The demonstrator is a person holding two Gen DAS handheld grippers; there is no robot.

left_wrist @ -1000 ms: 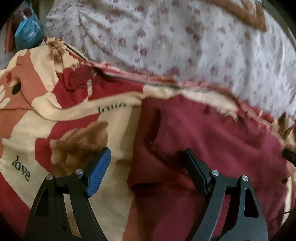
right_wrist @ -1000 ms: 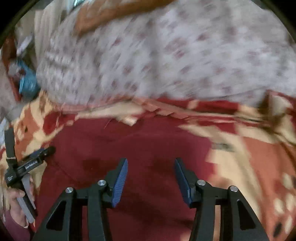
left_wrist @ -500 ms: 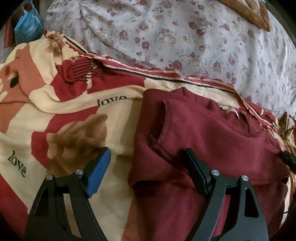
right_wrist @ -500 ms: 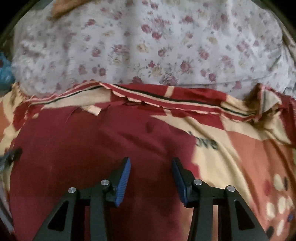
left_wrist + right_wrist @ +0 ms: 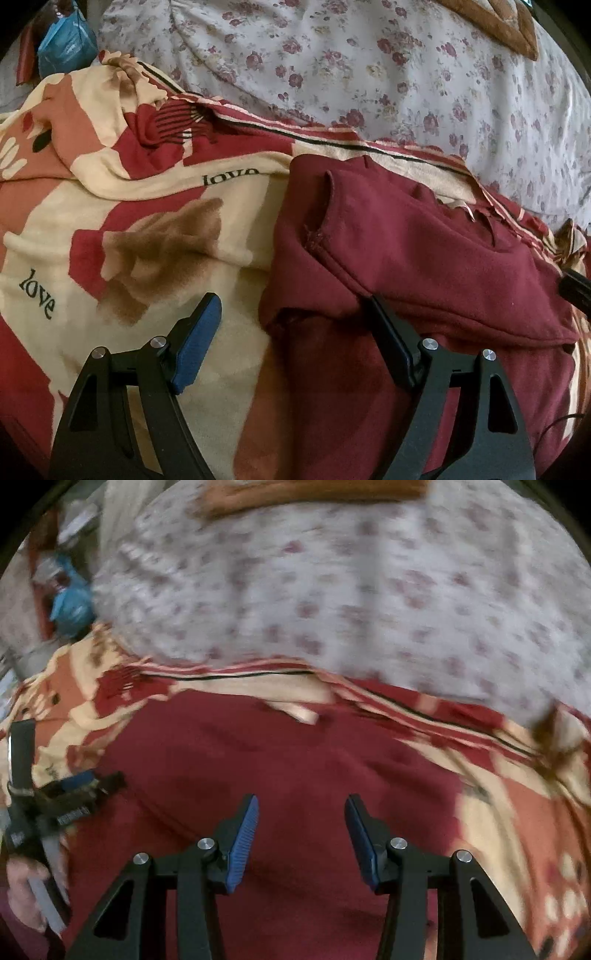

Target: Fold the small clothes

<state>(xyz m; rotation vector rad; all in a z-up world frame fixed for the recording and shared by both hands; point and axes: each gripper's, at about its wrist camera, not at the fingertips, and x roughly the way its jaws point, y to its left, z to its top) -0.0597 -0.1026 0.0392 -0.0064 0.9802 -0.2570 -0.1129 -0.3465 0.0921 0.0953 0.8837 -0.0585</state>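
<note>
Maroon garment (image 5: 424,251) laid half-folded on "love" blanket (image 5: 155,236), near blanket's far edge by floral sheet (image 5: 369,66). Left gripper (image 5: 291,328) spread wide at garment's left edge, nothing clamped. Right gripper (image 5: 301,834) spread over garment, view blurred.

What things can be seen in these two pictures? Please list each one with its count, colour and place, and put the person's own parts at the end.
maroon garment: one, dark red, lying partly folded on the blanket, under both grippers.
blanket: one, cream, red and orange with the word "love" printed, spread beneath the garment.
floral sheet: one, pale with small red flowers, behind the blanket.
blue bag: one, blue, far left corner beyond the blanket.
brown patterned cloth: one, brown, at the top edge on the sheet.
left gripper: one, black with blue pads, open at the garment's left edge.
right gripper: one, black with blue pads, open above the garment.
left hand: one, holding the left gripper's handle.
</note>
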